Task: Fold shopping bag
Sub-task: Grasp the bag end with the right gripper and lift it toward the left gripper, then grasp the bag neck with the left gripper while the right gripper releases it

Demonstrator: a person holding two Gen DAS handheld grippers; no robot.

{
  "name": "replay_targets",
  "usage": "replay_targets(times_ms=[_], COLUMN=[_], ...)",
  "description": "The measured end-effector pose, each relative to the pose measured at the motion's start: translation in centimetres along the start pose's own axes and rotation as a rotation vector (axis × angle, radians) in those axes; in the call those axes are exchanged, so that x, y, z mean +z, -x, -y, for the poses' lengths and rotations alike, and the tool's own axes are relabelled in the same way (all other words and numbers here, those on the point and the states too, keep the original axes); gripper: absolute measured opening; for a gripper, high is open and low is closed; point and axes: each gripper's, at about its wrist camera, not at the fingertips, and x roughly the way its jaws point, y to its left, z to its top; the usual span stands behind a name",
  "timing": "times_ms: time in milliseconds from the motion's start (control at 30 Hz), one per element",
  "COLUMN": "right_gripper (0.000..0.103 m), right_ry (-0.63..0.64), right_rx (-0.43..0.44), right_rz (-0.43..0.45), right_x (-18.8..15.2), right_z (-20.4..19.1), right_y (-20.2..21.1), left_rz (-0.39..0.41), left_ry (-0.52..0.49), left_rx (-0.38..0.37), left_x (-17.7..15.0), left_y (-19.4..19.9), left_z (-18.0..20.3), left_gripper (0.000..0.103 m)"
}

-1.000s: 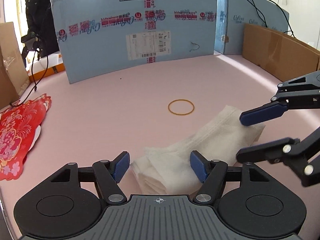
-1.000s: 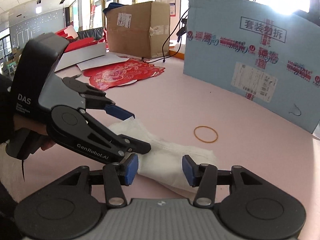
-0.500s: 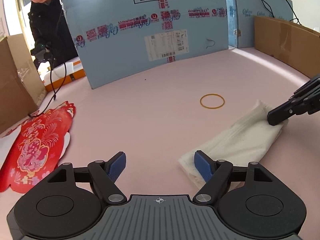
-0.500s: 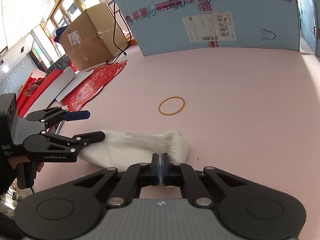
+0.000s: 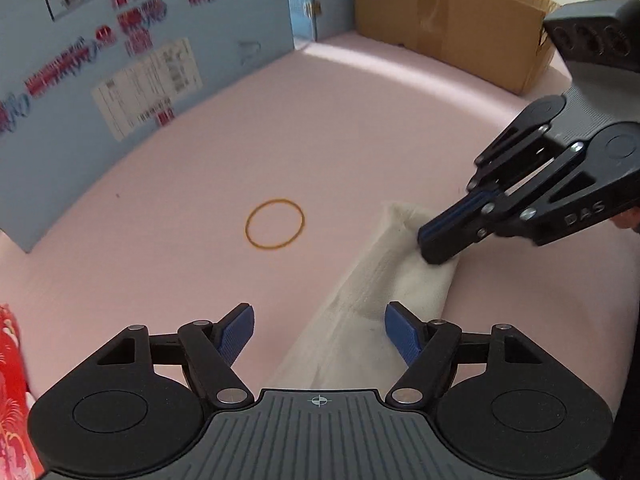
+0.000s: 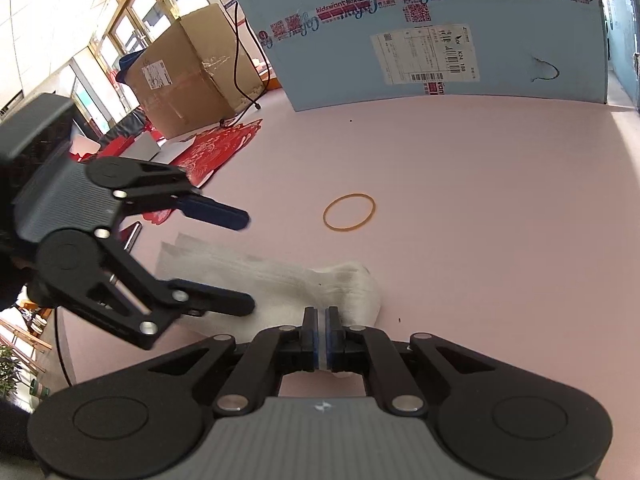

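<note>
1. Now the right gripper (image 6: 321,322) pinches one end of the folded white shopping bag (image 6: 280,280), its jaws easing apart.
2. Left gripper (image 5: 320,330): jaws wide, closing slightly over the bag's other end.
3. Bag lies on the pink table (image 5: 360,140), rubber band (image 5: 275,224) at its ten o'clock.

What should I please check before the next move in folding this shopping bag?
1. Right claw pinching the folded white bag at its end: ok; fabric sits between the jaws, which are opening.
2. Left claw astride the bag's other end: ok; open, jaws closing.
3. Bag lying on the pink tabletop: ok.
4. Rubber band apart from the bag: ok.
5. Layers aligned underneath: cannot tell.
</note>
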Motion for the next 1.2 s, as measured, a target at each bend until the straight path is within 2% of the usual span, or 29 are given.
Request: replay_targets(times_ms=[67,100,133,200,267,367,400,433,467,533,600,700,733,767,800,833,900,933,967,1033,1067,1167,1200], right_gripper=[0.026,0.043,0.066,0.073,0.070,0.066,0.054,0.039,0.032,0.024,0.020,0.019,0.019,0.019,0.019,0.019,0.020,0.026,0.028,0.035,0.036,0.039,0.039], right_ry=[-0.026,-0.034,-0.038,-0.041,-0.079,-0.118,-0.102,-0.074,-0.050,0.039,0.105,0.229,0.265,0.298,0.330,0.355,0.355,0.336,0.307,0.266,0.265,0.297,0.314], right_rx=[0.021,0.022,0.005,-0.050,-0.013,0.087,0.104,0.102,0.089,0.126,0.173,0.223,0.223,0.219,0.214,0.205,0.185,0.169,0.150,0.125,0.127,0.154,0.163], right_rz=[0.014,0.038,0.053,0.021,-0.040,-0.058,-0.073,-0.087,-0.093,-0.083,-0.044,0.014,0.023,0.029,0.034,0.034,0.027,0.021,0.012,-0.017,-0.028,-0.052,-0.062], right_x=[0.3,0.3,0.4,0.7,1.2,2.0,2.5,3.0,3.3,3.5,3.4,3.1,3.0,2.9,2.8,2.7,2.4,2.2,2.1,1.9,1.9,1.9,1.9], right_z=[0.1,0.1,0.3,0.9,2.1,3.4,3.6,3.6,3.5,3.2,3.1,2.5,2.2,1.9,1.5,1.2,1.1,1.3,1.6,1.9,1.9,1.3,1.0], right_y=[1.0,1.6,2.1,1.8,0.5,-1.1,-1.7,-2.1,-2.2,-1.8,-0.7,1.3,1.8,2.3,2.8,3.2,3.5,3.7,3.8,3.5,3.4,2.4,1.8], left_rz=[-0.003,0.001,0.006,0.014,0.028,0.049,0.051,0.051,0.051,0.045,0.036,-0.003,-0.025,-0.036,-0.047,-0.055,-0.052,-0.044,-0.048,-0.064,-0.069,-0.078,-0.080], left_ry=[-0.025,-0.033,-0.038,-0.045,-0.059,-0.067,-0.069,-0.073,-0.077,-0.082,-0.085,-0.112,-0.132,-0.142,-0.153,-0.167,-0.203,-0.239,-0.316,-0.506,-0.557,-0.641,-0.633], left_rx=[0.000,-0.003,-0.008,-0.017,-0.020,-0.033,-0.038,-0.044,-0.051,-0.087,-0.136,-0.231,-0.263,-0.282,-0.310,-0.318,-0.298,-0.267,-0.212,-0.096,-0.071,-0.033,-0.020], left_x=[0.0,-0.2,-0.3,-0.5,-0.7,-0.8,-0.7,-0.6,-0.5,-0.1,0.4,1.2,1.4,1.4,1.5,1.6,1.6,1.6,1.5,1.1,0.7,-0.4,-0.8], left_y=[0.0,-0.1,-0.1,-0.2,-0.2,-0.1,-0.1,-0.1,-0.1,-0.2,-0.4,-0.8,-0.9,-1.0,-1.1,-1.1,-0.6,-0.2,0.3,1.1,1.2,1.3,1.1], left_z=[0.2,0.2,0.2,0.0,0.1,-0.1,-0.2,-0.3,-0.4,-0.8,-1.2,-1.3,-1.0,-0.7,-0.4,0.1,1.1,1.7,2.8,5.3,6.1,8.0,8.3], left_gripper=[0.074,0.074,0.075,0.075,0.075,0.075,0.076,0.075,0.075,0.075,0.075,0.074,0.068,0.047,0.039,0.037,0.028,0.022,0.019,0.019,0.019,0.019,0.021])
